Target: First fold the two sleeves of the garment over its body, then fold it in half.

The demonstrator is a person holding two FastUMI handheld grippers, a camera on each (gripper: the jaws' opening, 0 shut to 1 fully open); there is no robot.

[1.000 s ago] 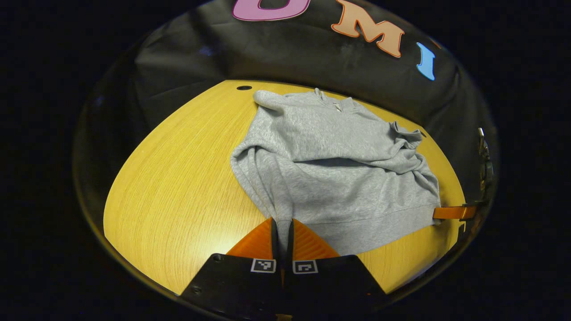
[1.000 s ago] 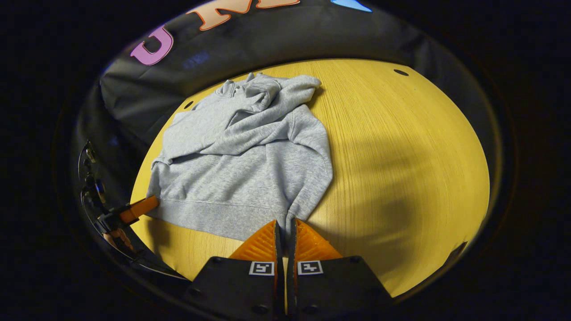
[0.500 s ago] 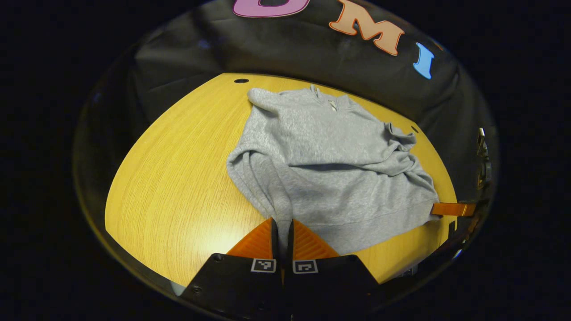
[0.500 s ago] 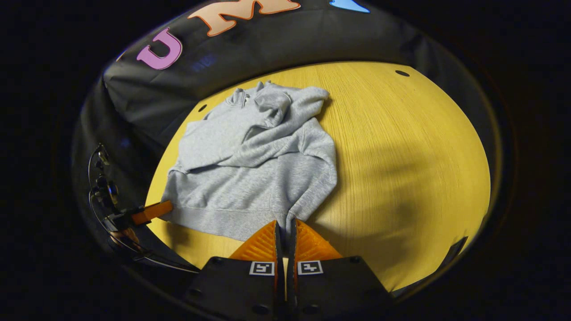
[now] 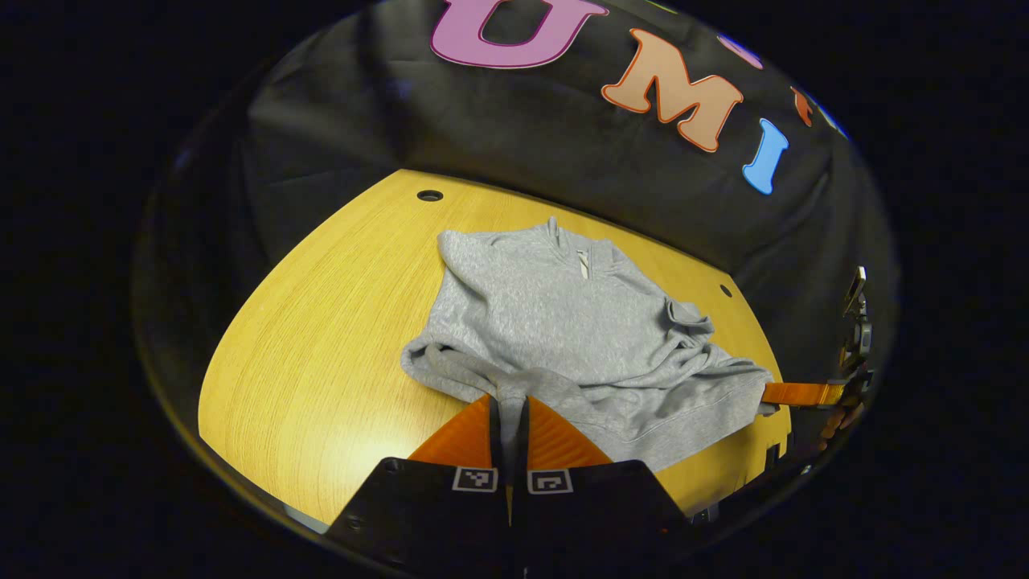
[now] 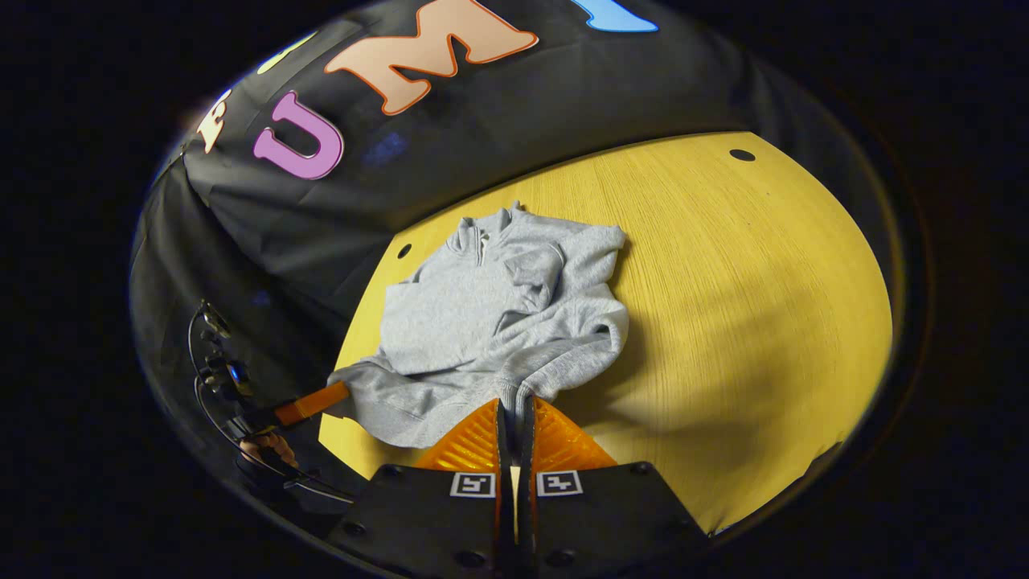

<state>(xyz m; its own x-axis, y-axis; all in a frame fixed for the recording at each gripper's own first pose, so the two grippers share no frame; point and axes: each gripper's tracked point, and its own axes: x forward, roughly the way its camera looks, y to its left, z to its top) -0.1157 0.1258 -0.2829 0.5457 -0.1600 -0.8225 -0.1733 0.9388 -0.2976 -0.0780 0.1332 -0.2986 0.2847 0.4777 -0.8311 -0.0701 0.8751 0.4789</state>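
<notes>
Two tools gripping one sweatshirt

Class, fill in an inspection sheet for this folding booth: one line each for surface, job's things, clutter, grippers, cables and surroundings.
Surface: yellow wooden table, with small round holes near its far edge.
Job's things: grey sweatshirt, both sleeves lying over the body, hem raised off the table at both near corners.
Clutter: nothing seen.
Grippers: left hand-held gripper shut on one hem corner; right hand-held gripper shut on the other.
Cables: thin cables by the left hand-held gripper in the right gripper view.
Surroundings: black cloth wall behind the table.
</notes>
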